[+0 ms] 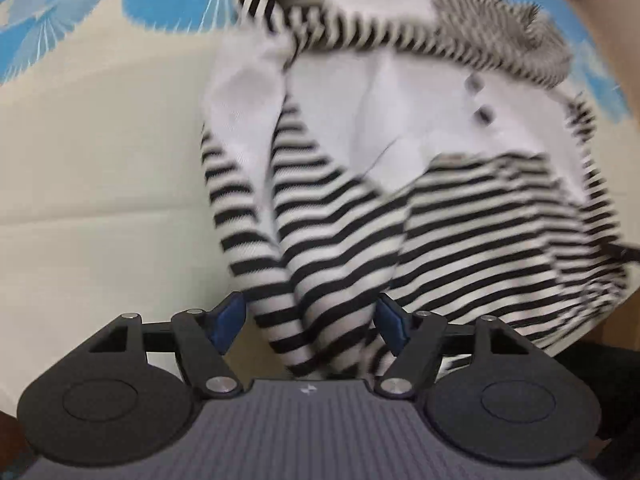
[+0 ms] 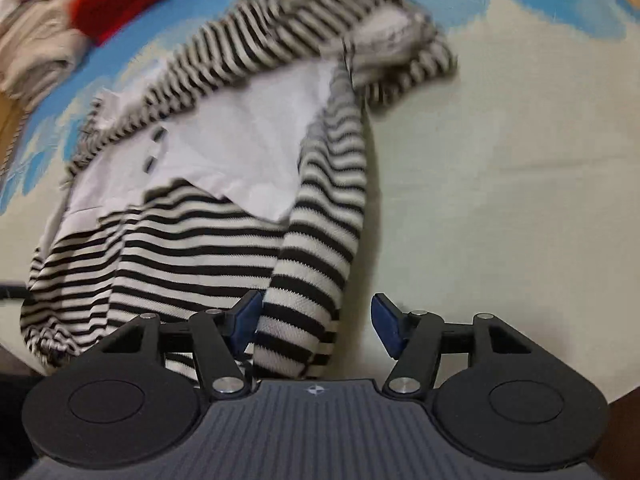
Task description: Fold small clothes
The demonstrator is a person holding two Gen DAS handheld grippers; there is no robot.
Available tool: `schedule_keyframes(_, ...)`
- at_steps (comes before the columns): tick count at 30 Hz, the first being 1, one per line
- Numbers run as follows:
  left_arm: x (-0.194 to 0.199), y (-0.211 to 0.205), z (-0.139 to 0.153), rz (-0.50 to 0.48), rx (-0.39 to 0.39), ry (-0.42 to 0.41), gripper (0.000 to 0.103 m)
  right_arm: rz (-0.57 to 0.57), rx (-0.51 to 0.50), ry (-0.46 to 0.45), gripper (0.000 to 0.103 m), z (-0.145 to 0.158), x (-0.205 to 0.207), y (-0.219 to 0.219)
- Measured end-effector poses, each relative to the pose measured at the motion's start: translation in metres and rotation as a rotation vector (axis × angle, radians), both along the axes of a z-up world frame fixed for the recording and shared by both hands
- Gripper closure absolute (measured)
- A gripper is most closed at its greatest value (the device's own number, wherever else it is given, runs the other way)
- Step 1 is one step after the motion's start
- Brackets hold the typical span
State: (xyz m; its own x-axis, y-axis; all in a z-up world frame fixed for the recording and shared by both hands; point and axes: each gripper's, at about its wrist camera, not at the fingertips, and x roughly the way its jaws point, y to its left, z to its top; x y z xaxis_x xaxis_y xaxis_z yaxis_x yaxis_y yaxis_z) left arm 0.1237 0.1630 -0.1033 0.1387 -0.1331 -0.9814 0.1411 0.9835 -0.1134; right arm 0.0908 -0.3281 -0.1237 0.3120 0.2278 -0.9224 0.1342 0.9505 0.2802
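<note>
The garment [image 1: 400, 184] lies on the bed sheet [image 1: 100, 160], ahead of both grippers. One sleeve [image 1: 316, 280] runs back between the fingers of the left gripper [image 1: 310, 320]; the other sleeve [image 2: 312, 280] lies between the fingers of the right gripper [image 2: 316, 324], against its left finger. A pile of other clothes [image 2: 60, 20] sits far ahead and left of the right gripper, beyond the garment.

The striped garment's [image 1: 460, 220] far collar is motion-blurred; buttons [image 1: 480, 98] indistinct.

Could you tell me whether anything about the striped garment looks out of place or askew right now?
Yes. The striped garment lies rumpled rather than flat: its far end is bunched into a heap, and the white panel is creased. One sleeve runs between the right gripper's open fingers.
</note>
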Motion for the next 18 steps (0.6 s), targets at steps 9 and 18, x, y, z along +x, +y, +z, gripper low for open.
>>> schedule_keyframes(9,-0.011,-0.029,-0.004,-0.243,0.078,-0.061,0.096,0.002,-0.066,0.023,0.096,0.011,0.001,-0.002)
schedule_keyframes(18,-0.043,-0.024,0.003,-0.426,0.056,0.004,0.094,0.169,-0.114,0.132,0.094,0.010,-0.042,-0.008)
